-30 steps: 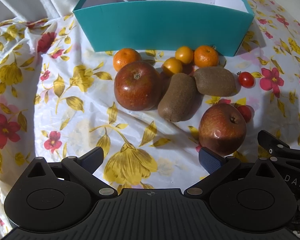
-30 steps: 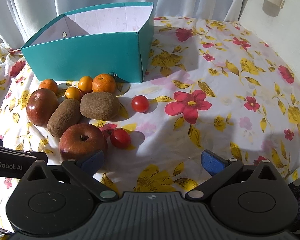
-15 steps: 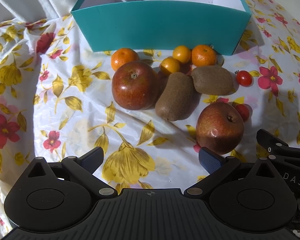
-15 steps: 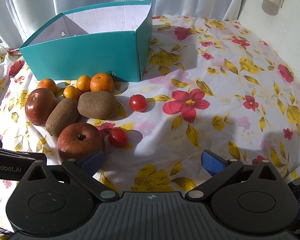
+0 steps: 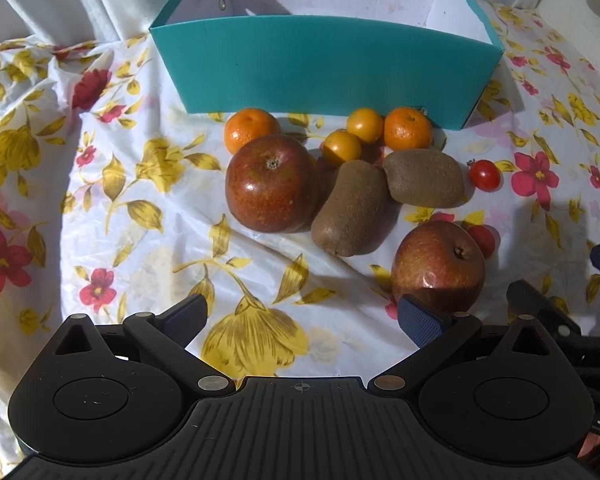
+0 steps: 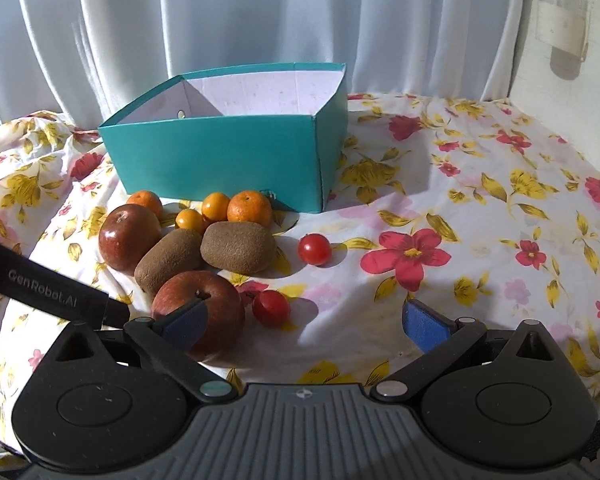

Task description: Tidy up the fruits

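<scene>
Teal box (image 6: 220, 156) empty inside; fruit outside.

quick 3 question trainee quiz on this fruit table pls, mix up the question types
1. True or false: the teal cardboard box already holds fruit.
2. How many brown fuzzy kiwis lie on the floral tablecloth?
3. Which lies nearest the right gripper? A) lighter red apple B) dark red apple C) leftmost orange mandarin

Key
1. False: only its white inner walls show, no fruit.
2. Two.
3. A. Both the right and the left gripper have open jaws, holding nothing.
</scene>
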